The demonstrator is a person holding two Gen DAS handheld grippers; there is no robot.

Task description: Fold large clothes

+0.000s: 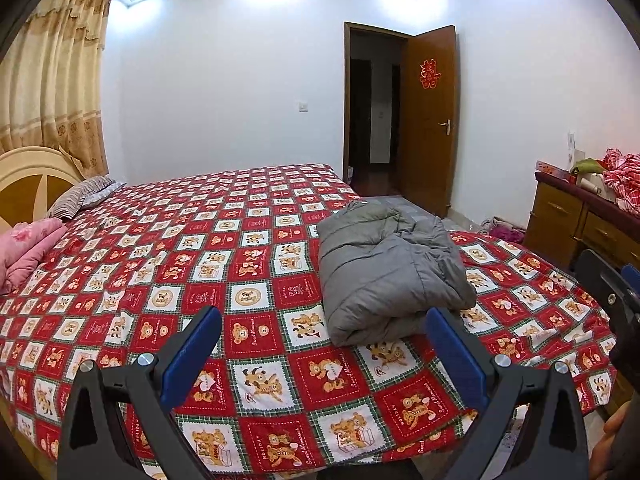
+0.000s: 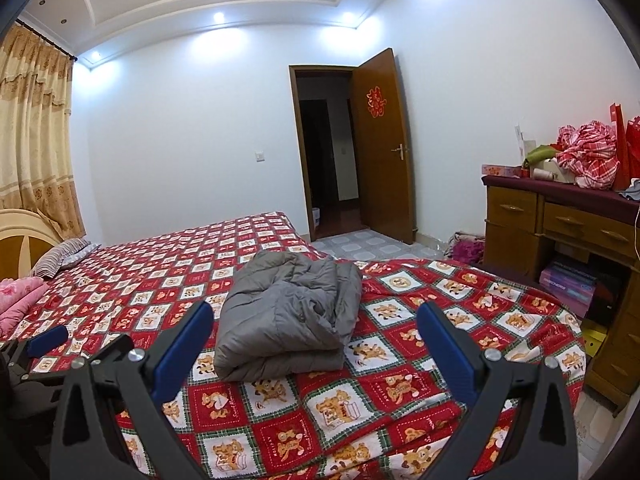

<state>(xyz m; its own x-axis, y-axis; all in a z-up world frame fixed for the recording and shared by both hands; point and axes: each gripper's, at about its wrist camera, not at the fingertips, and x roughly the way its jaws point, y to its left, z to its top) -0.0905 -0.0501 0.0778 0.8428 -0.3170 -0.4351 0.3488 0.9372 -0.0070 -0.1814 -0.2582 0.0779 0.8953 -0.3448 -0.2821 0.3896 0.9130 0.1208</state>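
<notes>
A grey padded jacket (image 1: 390, 268) lies folded into a thick bundle on the red patterned bedspread (image 1: 180, 280), near the bed's foot. It also shows in the right wrist view (image 2: 286, 316). My left gripper (image 1: 324, 320) is open and empty, held above the bed's near edge, short of the jacket. My right gripper (image 2: 314, 314) is open and empty, also short of the jacket. The right gripper shows at the right edge of the left wrist view (image 1: 616, 292), and the left gripper shows at the left edge of the right wrist view (image 2: 44, 344).
Pink bedding (image 1: 28, 248) and a striped pillow (image 1: 80, 196) lie by the headboard at left. A wooden dresser (image 2: 560, 224) with red checked cloth (image 2: 588, 156) stands at right. An open door (image 2: 380, 148) is at the back.
</notes>
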